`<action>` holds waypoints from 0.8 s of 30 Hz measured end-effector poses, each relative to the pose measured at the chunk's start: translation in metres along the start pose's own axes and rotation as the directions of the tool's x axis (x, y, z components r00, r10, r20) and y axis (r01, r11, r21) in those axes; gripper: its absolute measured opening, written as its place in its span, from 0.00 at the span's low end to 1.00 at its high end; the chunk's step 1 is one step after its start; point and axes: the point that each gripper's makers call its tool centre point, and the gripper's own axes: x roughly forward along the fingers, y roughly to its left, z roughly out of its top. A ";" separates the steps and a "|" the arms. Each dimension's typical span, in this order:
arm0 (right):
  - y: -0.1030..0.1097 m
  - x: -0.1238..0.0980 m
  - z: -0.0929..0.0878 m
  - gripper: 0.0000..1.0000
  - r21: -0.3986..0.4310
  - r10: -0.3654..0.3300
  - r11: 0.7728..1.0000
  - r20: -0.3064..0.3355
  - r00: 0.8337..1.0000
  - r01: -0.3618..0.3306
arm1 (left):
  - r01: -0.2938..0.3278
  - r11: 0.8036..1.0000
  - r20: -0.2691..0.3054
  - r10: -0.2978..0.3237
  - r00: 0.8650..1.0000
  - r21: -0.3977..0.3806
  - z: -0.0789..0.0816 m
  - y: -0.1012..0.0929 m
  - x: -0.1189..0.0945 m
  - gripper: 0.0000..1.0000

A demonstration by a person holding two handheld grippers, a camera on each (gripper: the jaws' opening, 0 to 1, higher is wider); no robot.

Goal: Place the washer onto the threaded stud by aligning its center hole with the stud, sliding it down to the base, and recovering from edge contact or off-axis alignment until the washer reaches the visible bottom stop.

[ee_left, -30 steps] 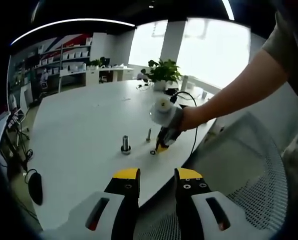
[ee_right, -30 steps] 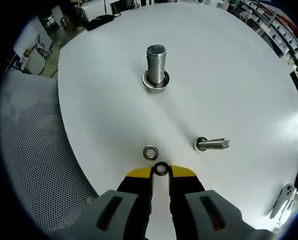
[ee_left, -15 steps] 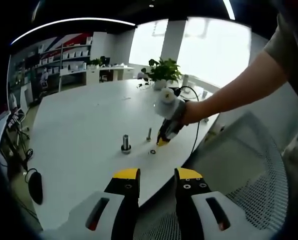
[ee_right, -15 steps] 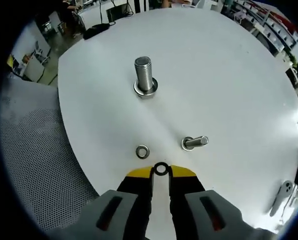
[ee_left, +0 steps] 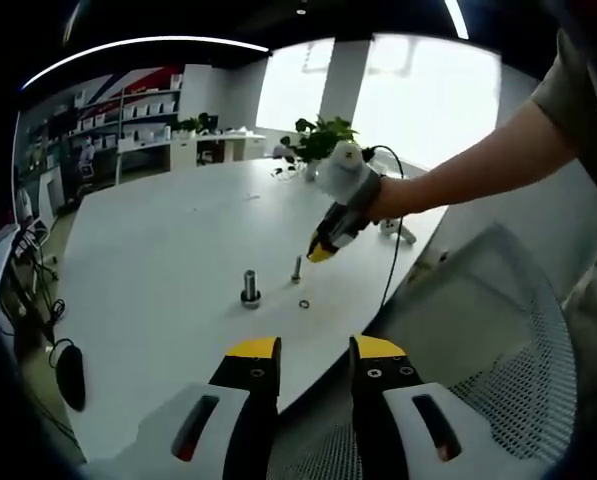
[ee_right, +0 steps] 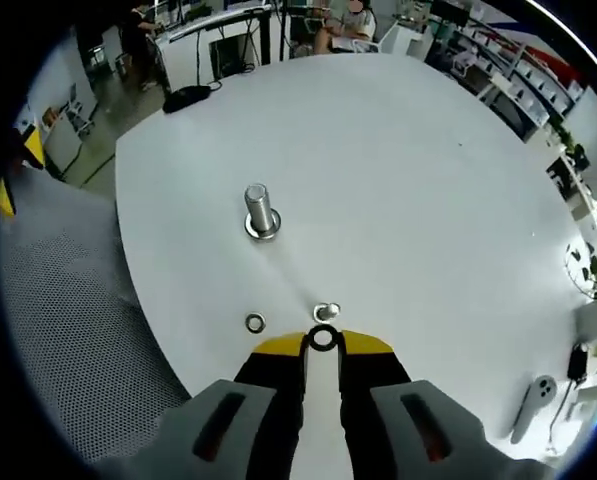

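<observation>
We are pinching the washer (ee_right: 323, 338) edgewise between the tips of the right gripper (ee_right: 323, 342), so its center hole is facing out and free to meet the threaded stud (ee_right: 261, 211). The stud is standing upright on its wide base on the white surface (ee_right: 428, 200), well ahead. The washer is looking like a small dark ring. A spare washer (ee_right: 255, 323) is lying flat nearby. Our left gripper (ee_left: 314, 352) is idling, parted and empty, off the surface's edge.

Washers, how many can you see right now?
2. One washer is pinched at the tips of the right gripper; the loose washer lies flat on the white table. Others may be hidden.
</observation>
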 end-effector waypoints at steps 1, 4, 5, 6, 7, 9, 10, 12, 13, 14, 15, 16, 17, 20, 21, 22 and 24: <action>-0.001 -0.001 0.002 0.13 -0.005 -0.003 1.000 0.007 1.000 0.003 | 0.001 1.000 -0.001 -0.001 1.000 0.000 0.000 0.000 0.000 0.25; -0.002 0.000 0.008 0.13 -0.031 -0.008 0.999 0.015 1.000 0.009 | 0.002 1.000 -0.003 -0.002 1.000 0.001 -0.001 0.000 0.000 0.25; -0.002 0.001 0.009 0.13 -0.035 -0.007 0.999 0.014 1.000 0.007 | 0.002 1.000 -0.004 -0.002 1.000 0.001 -0.001 0.000 0.000 0.25; -0.002 0.002 0.010 0.13 -0.037 -0.005 0.999 0.013 1.000 0.005 | 0.002 1.000 -0.005 -0.002 1.000 0.000 -0.001 0.000 0.000 0.25; -0.001 0.003 0.011 0.13 -0.040 -0.003 0.999 0.011 1.000 0.003 | 0.002 1.000 -0.006 -0.002 1.000 0.000 -0.001 -0.001 0.000 0.25; -0.001 0.005 0.012 0.13 -0.058 -0.005 0.998 0.007 1.000 0.006 | 0.001 1.000 -0.006 -0.001 1.000 0.000 -0.001 0.000 0.000 0.25; -0.002 0.007 0.012 0.13 -0.064 -0.004 0.998 0.001 1.000 0.004 | 0.001 1.000 -0.006 -0.001 1.000 -0.001 -0.001 0.000 0.000 0.25; -0.002 0.009 0.011 0.13 -0.067 -0.001 0.998 -0.007 1.000 0.001 | -0.001 1.000 -0.006 0.001 1.000 -0.002 -0.001 0.000 0.000 0.25; -0.002 0.010 0.011 0.13 -0.070 -0.002 0.998 -0.009 1.000 0.001 | -0.002 1.000 -0.006 0.002 1.000 -0.002 -0.001 0.000 0.000 0.25; -0.003 0.010 0.012 0.13 -0.074 -0.003 0.997 -0.010 1.000 0.002 | -0.002 1.000 -0.006 0.002 1.000 -0.002 -0.001 0.000 0.000 0.25; -0.003 0.010 0.012 0.13 -0.073 -0.002 0.997 -0.011 1.000 0.001 | -0.003 1.000 -0.006 0.003 1.000 -0.002 -0.001 0.001 0.000 0.25; -0.004 0.011 0.012 0.13 -0.071 -0.001 0.997 -0.011 1.000 0.000 | -0.003 1.000 -0.006 0.003 1.000 -0.003 -0.001 0.001 0.000 0.25; -0.004 0.012 0.013 0.13 -0.071 0.000 0.997 -0.011 1.000 -0.001 | -0.003 1.000 -0.007 0.003 1.000 -0.003 -0.002 0.001 0.000 0.25; -0.004 0.014 0.012 0.13 -0.075 0.005 0.997 -0.024 1.000 -0.006 | -0.003 1.000 -0.007 0.003 1.000 -0.002 -0.001 0.001 0.000 0.25; -0.004 0.015 0.010 0.13 -0.075 0.005 0.997 -0.030 1.000 -0.008 | -0.003 1.000 -0.007 0.003 1.000 -0.002 -0.001 0.001 0.000 0.25; -0.004 0.015 0.010 0.13 -0.075 0.006 0.997 -0.035 0.999 -0.009 | -0.003 1.000 -0.006 0.003 1.000 -0.003 -0.001 0.001 0.000 0.25; -0.004 0.016 0.009 0.13 -0.075 0.008 0.997 -0.037 0.999 -0.011 | -0.003 1.000 -0.006 0.003 1.000 -0.003 -0.001 0.001 0.000 0.25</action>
